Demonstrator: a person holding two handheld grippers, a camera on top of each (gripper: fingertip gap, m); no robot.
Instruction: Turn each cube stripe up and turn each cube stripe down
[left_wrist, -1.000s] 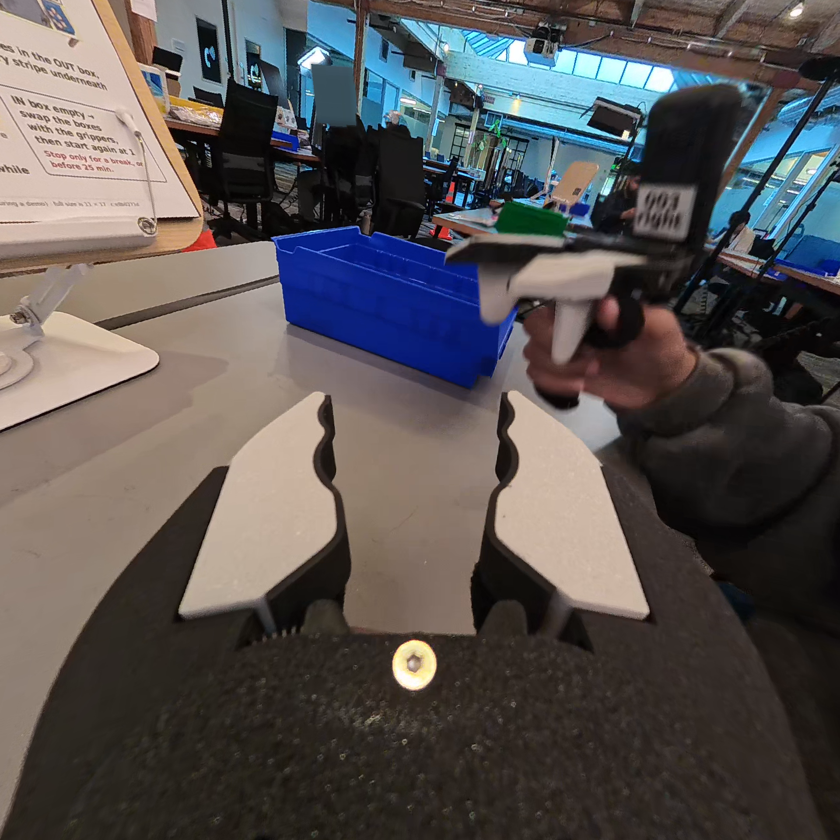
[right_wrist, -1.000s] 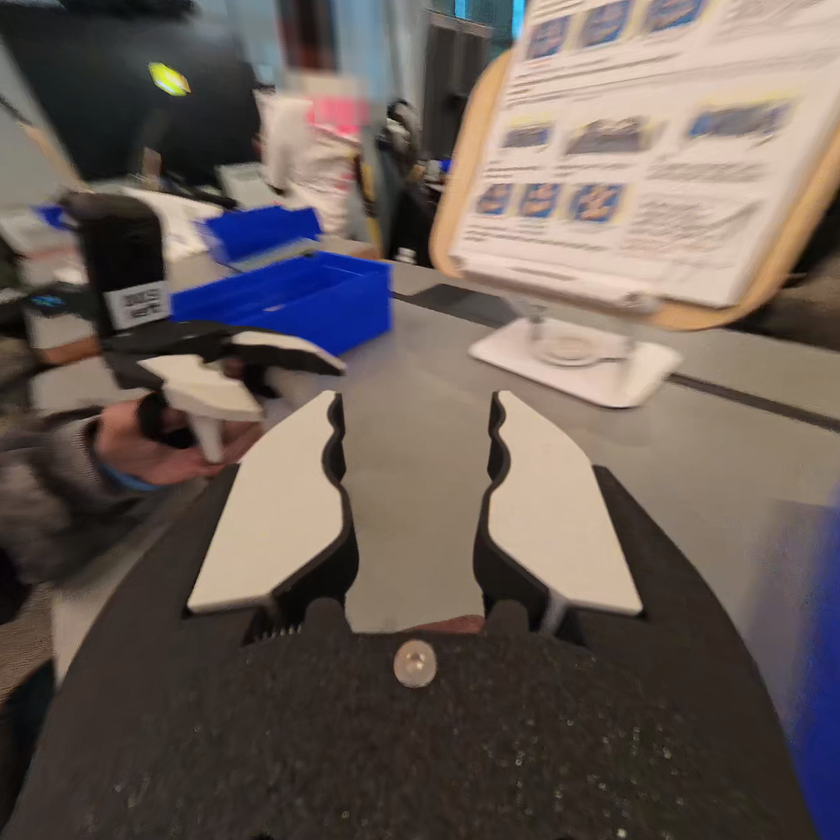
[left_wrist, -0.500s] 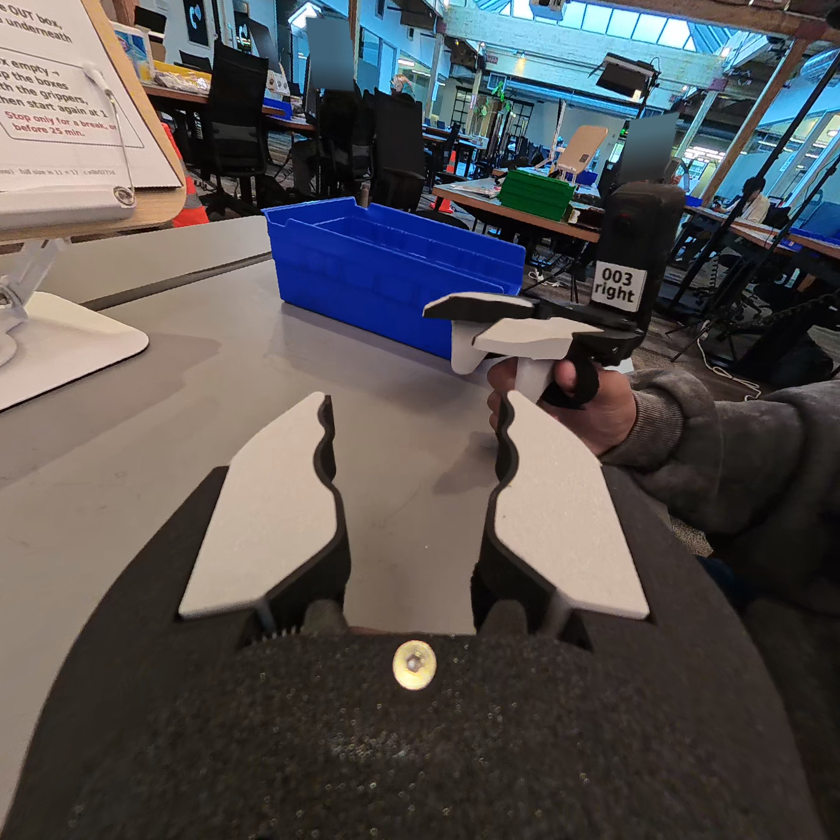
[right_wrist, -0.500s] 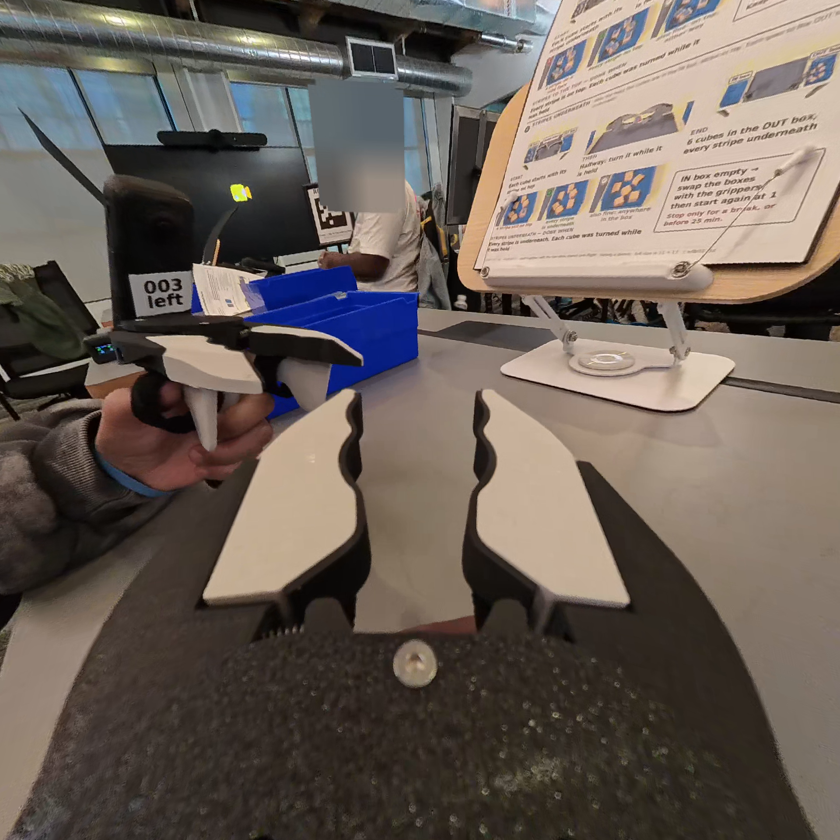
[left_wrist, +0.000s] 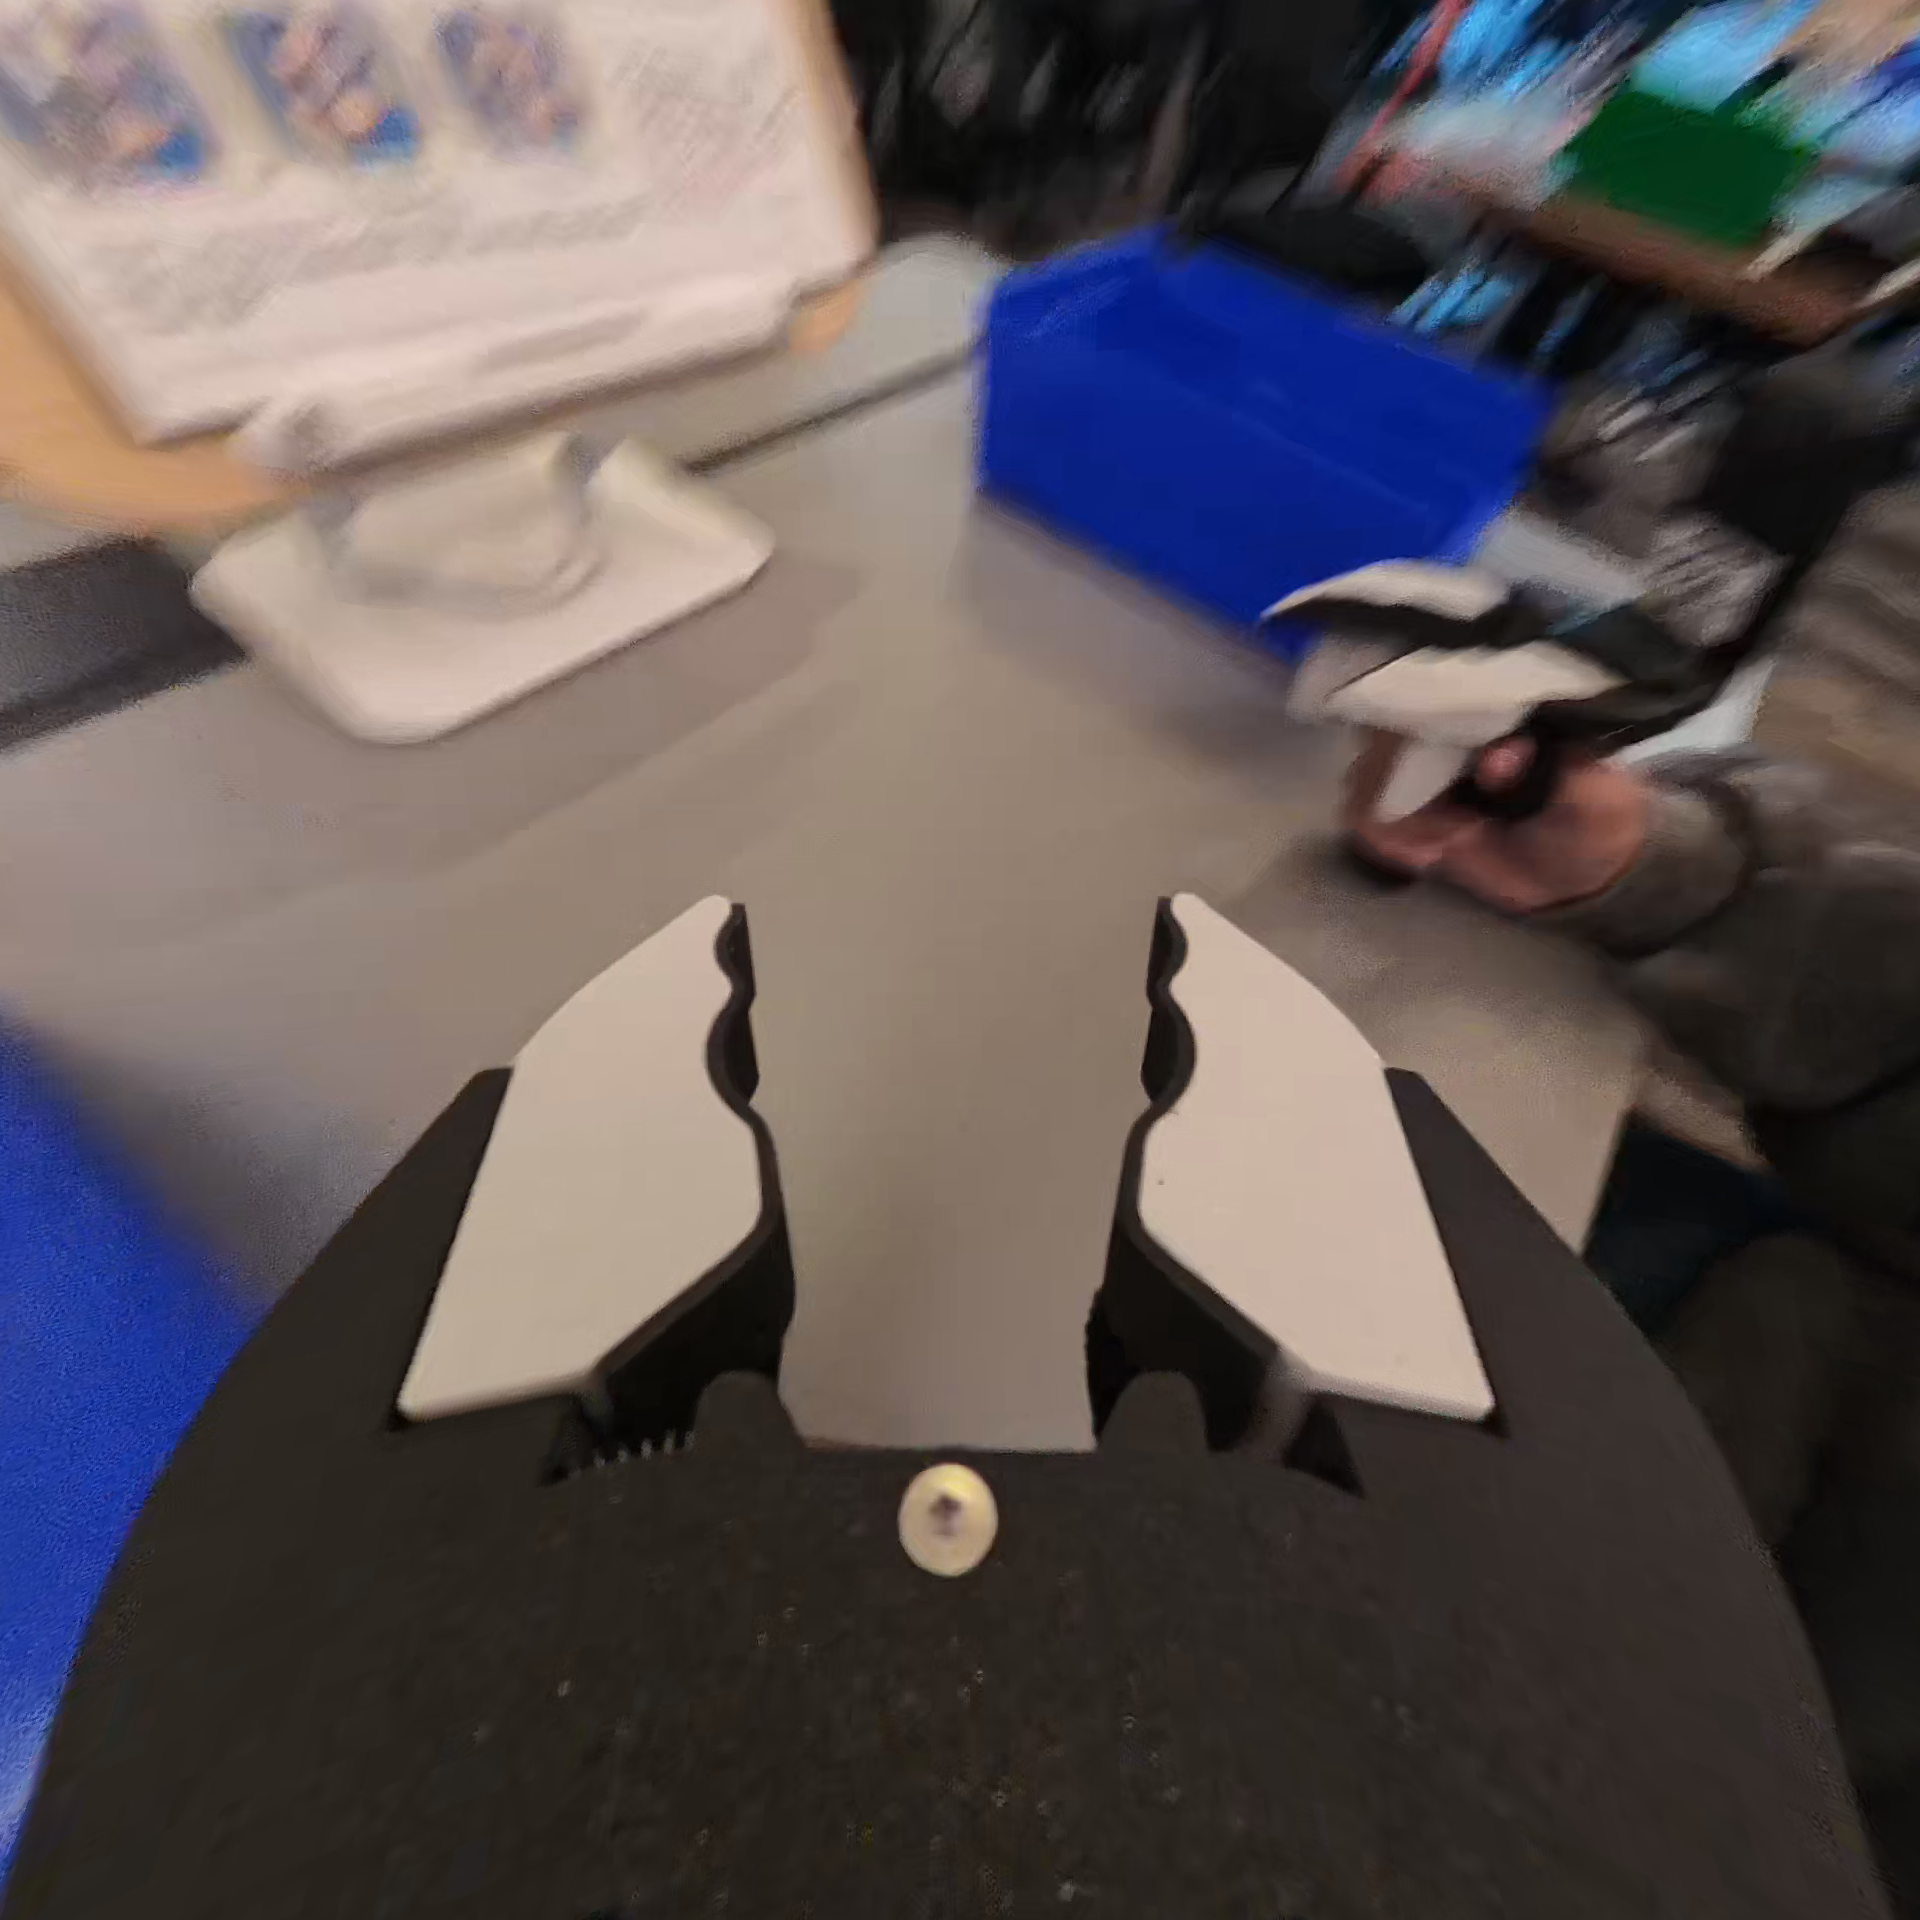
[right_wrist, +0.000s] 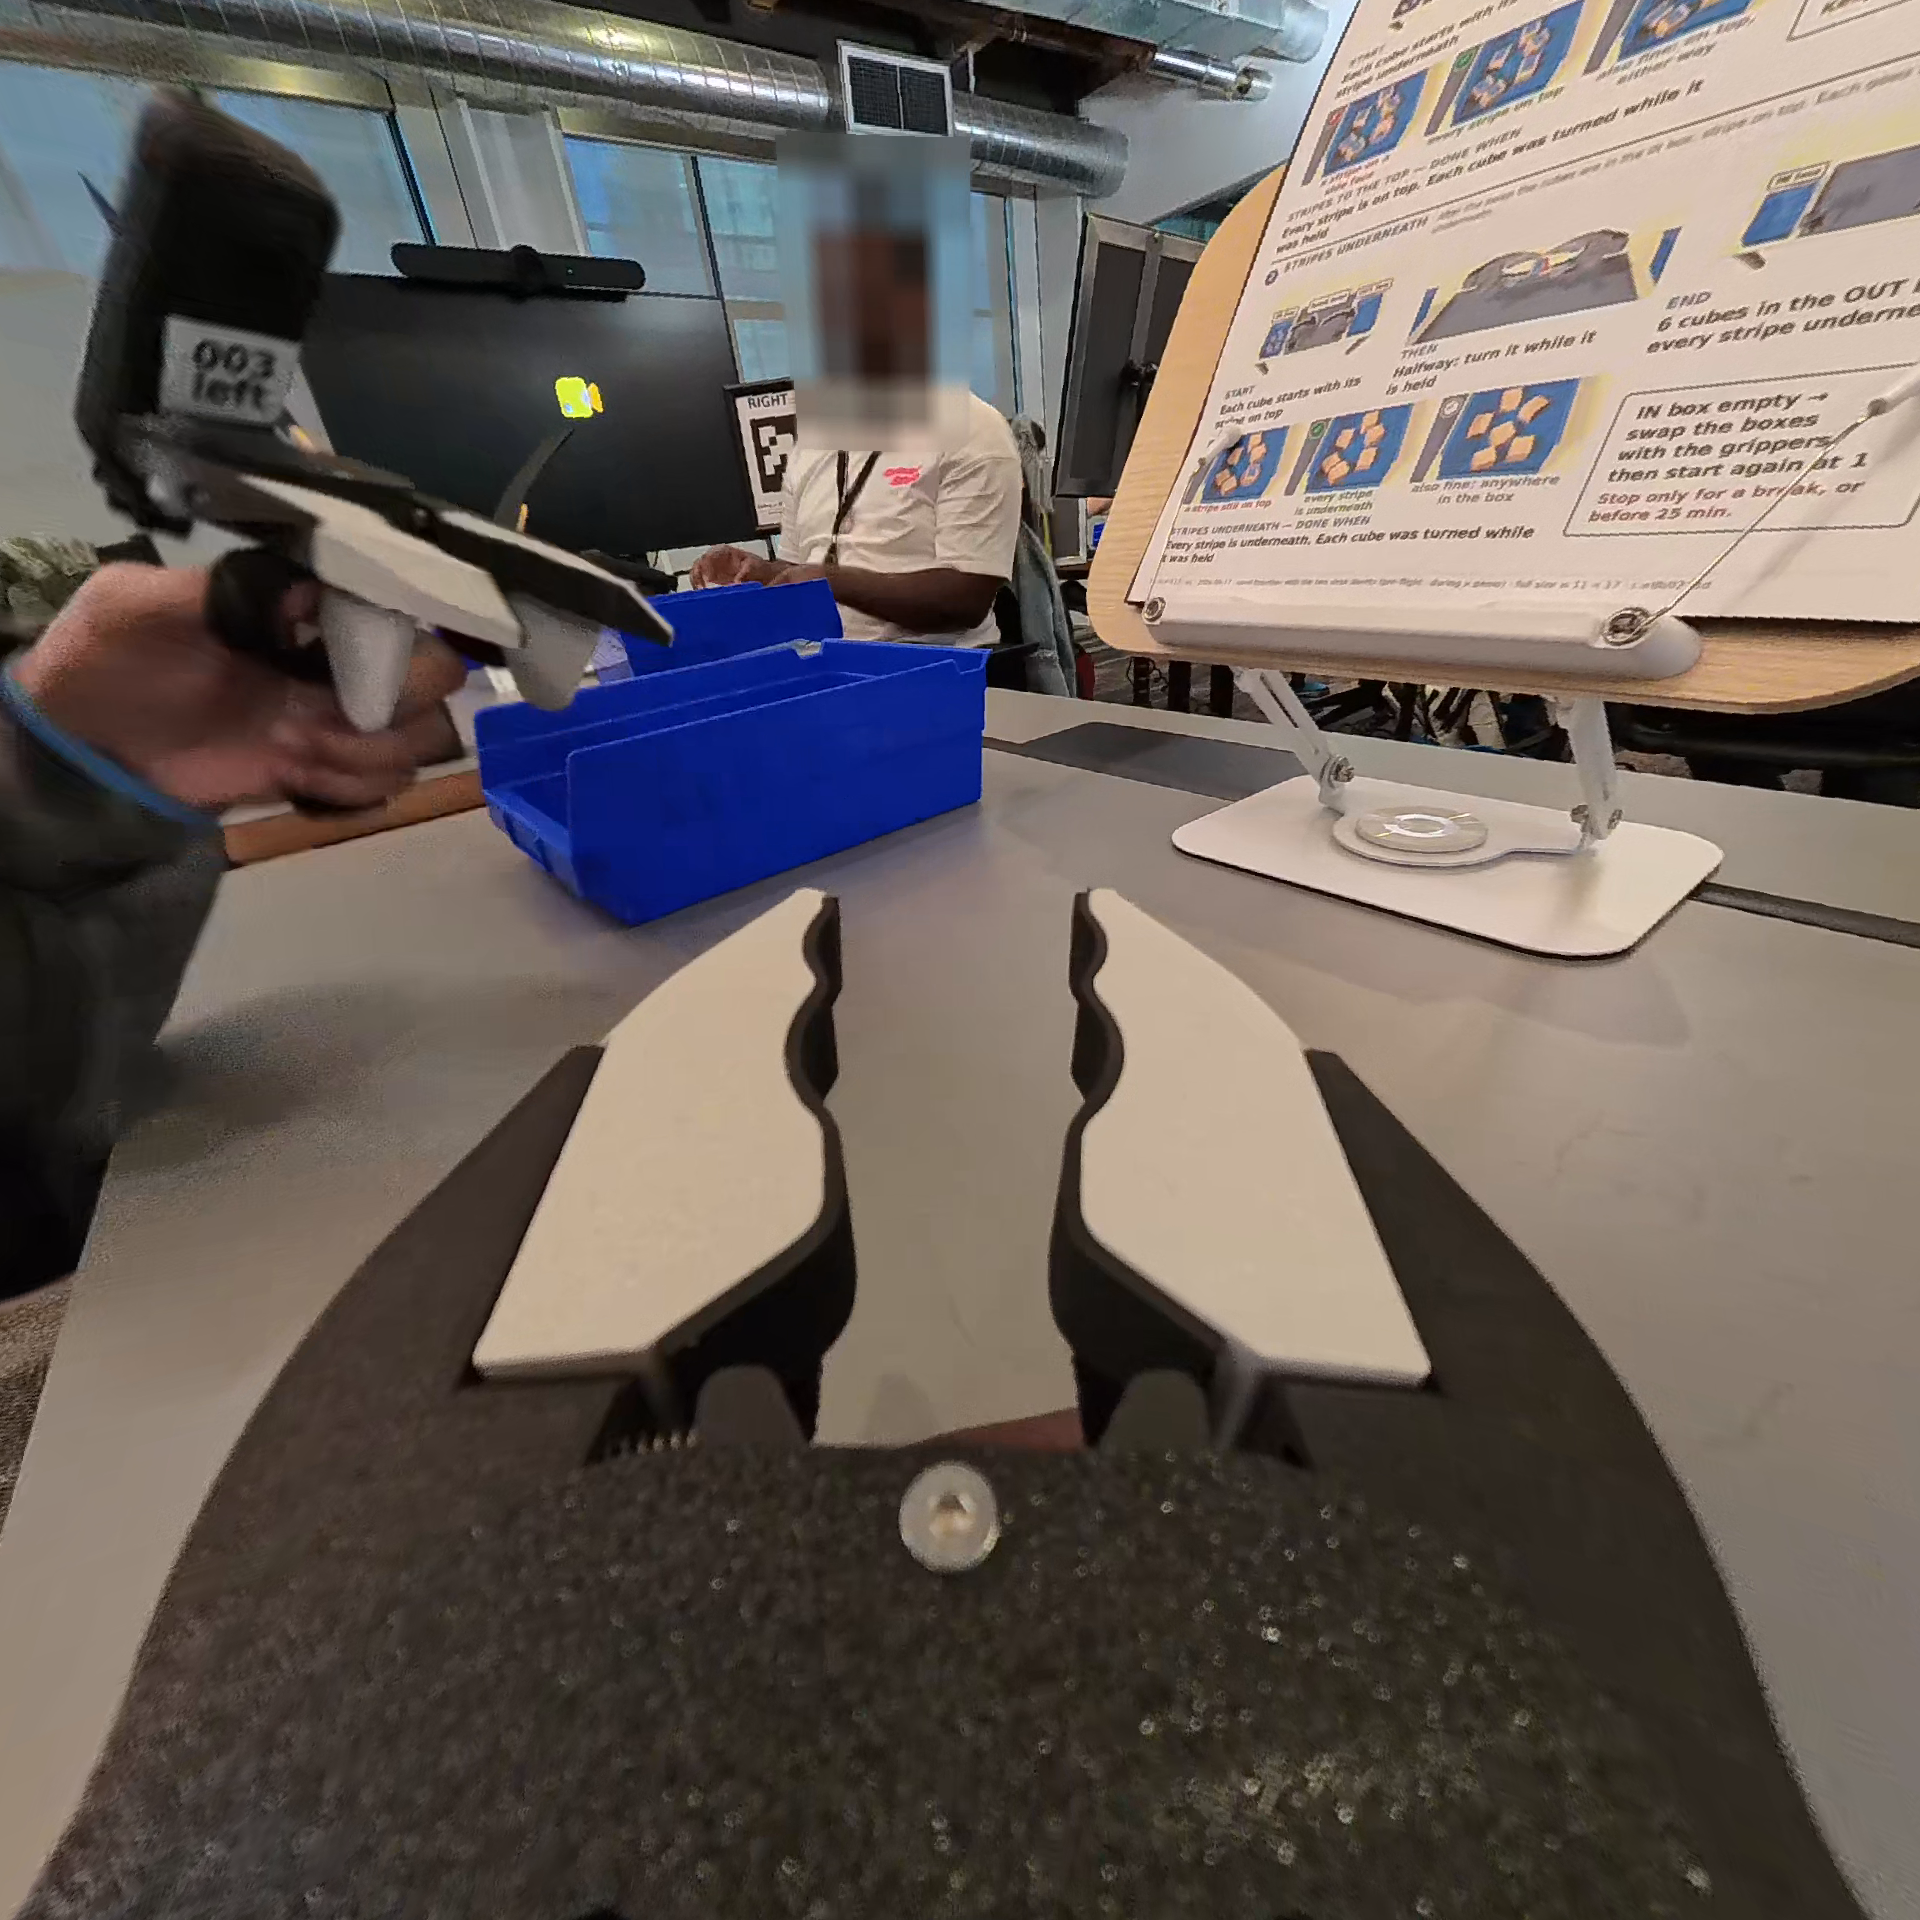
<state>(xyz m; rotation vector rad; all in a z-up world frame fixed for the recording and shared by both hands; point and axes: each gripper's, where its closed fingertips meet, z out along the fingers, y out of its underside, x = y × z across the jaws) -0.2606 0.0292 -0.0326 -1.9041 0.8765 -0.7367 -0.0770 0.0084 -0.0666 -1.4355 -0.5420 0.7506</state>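
Both my grippers are empty right now. Left gripper (left_wrist: 951, 914) has its white fingers (left_wrist: 613, 1164) spread wide with nothing between them, and its view is smeared with motion blur. From the other side I can see it raised in my left hand (right_wrist: 197, 707), nose tipped slightly down. Right gripper (right_wrist: 951, 904) is parted too, a narrower gap, held low and level. In the left wrist view it sits off to the right in my right hand (left_wrist: 1507, 842), grey sleeve (left_wrist: 1745, 935) behind it.
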